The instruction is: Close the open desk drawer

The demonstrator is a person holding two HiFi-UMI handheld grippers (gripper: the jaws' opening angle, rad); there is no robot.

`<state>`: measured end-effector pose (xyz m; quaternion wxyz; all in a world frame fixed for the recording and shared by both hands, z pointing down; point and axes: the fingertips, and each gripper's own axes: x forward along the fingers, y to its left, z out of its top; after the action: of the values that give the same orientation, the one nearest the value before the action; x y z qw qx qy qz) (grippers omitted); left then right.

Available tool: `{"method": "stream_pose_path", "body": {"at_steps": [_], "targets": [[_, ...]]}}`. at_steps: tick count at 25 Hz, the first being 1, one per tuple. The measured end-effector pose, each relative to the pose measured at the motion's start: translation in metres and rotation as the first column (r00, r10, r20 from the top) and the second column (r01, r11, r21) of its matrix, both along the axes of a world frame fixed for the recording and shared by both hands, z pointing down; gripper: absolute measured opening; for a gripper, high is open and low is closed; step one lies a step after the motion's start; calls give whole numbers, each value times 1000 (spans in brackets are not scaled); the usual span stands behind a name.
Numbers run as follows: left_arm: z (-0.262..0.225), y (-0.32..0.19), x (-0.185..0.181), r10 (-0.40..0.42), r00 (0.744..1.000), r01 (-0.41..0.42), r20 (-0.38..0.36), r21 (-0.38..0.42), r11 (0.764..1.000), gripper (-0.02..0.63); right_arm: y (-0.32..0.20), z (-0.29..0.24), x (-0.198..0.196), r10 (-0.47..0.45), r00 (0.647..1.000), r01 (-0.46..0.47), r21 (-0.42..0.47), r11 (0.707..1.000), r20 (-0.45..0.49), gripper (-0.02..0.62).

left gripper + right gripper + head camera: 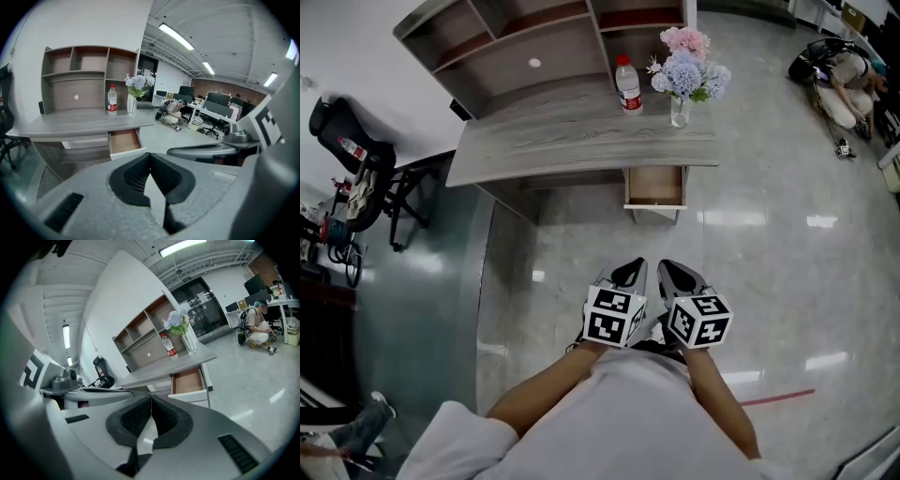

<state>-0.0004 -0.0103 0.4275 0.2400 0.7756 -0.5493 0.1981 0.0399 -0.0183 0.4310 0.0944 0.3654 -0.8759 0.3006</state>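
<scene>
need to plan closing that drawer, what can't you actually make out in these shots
- back of the open drawer: head view, the desk top covers it
- any handle on the drawer front: too small in both gripper views
- water bottle label print: too small in every view
- things beside the black chair: head view, cut off at the left edge

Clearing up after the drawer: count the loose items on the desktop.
2: a water bottle near the back, and a vase of flowers just right of it. Nothing seems hidden.
</scene>
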Motion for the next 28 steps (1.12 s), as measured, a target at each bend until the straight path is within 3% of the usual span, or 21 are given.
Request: {"method": "stream_pose_path", "body": {"at_steps": [8, 13, 20, 25, 28], "targets": [[14, -51, -16, 24, 999, -24, -25, 0, 1000, 3, -47, 22, -14, 44, 998, -43, -34, 998, 33, 3], [22, -86, -31, 48, 998, -48, -43, -7, 999, 3, -75, 44, -23, 118, 990, -111, -90, 990, 77, 3], [48, -140, -47, 95, 995, -96, -38, -37, 995, 3, -121, 90, -28, 238, 961, -207, -201, 958, 144, 3], [72, -168, -51, 139, 990, -140, -25, -69, 988, 3, -147, 128, -31, 332, 925, -271, -288, 919, 188, 6], [83, -178, -55, 155, 988, -156, -21, -87, 984, 3, -158, 146, -38, 356, 911, -279, -324, 904, 208, 76]]}}
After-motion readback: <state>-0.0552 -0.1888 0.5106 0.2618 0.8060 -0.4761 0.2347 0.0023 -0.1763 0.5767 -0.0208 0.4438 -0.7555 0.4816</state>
